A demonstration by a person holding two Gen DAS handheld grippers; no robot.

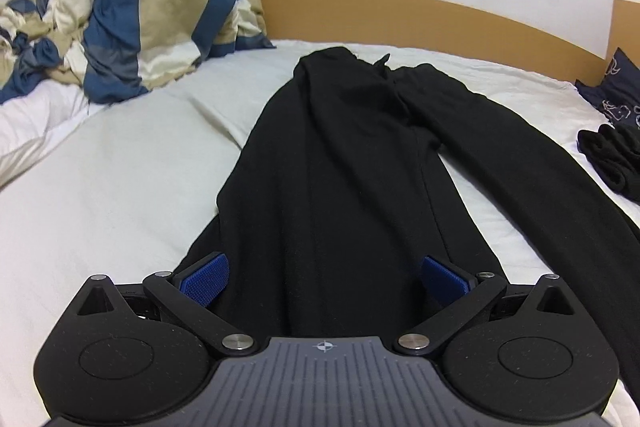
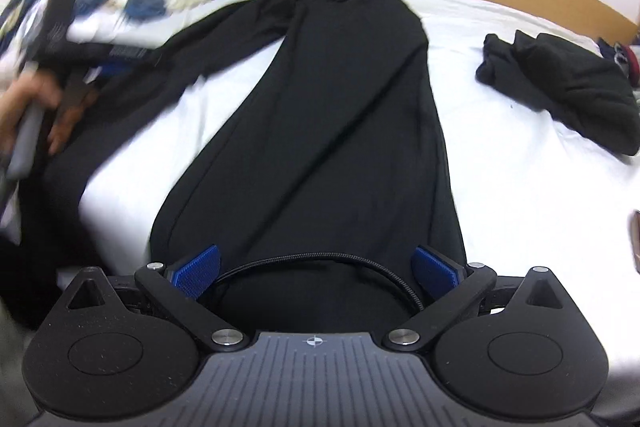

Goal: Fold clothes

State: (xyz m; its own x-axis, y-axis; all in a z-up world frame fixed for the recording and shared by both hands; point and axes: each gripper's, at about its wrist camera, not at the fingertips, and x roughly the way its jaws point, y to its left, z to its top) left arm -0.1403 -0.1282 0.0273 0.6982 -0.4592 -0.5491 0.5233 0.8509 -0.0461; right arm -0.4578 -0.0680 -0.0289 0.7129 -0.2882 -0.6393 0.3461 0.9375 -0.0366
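Note:
Black trousers (image 1: 340, 155) lie flat on the white bed sheet (image 1: 120, 187), waist towards the headboard, the two legs spread apart towards me. My left gripper (image 1: 324, 279) is open, its blue pads on either side of the left trouser leg near the hem. My right gripper (image 2: 316, 269) is open over the right trouser leg (image 2: 320, 107), pads on either side of it. The left gripper and the hand that holds it (image 2: 44, 99) show blurred at the left of the right wrist view, over the other leg.
A rumpled blue, beige and white duvet (image 1: 132, 7) is piled at the back left. A wooden headboard (image 1: 440, 15) runs along the back. A crumpled black garment (image 2: 568, 83) lies on the sheet at the right. A dark printed cushion (image 1: 616, 87) sits at the far right.

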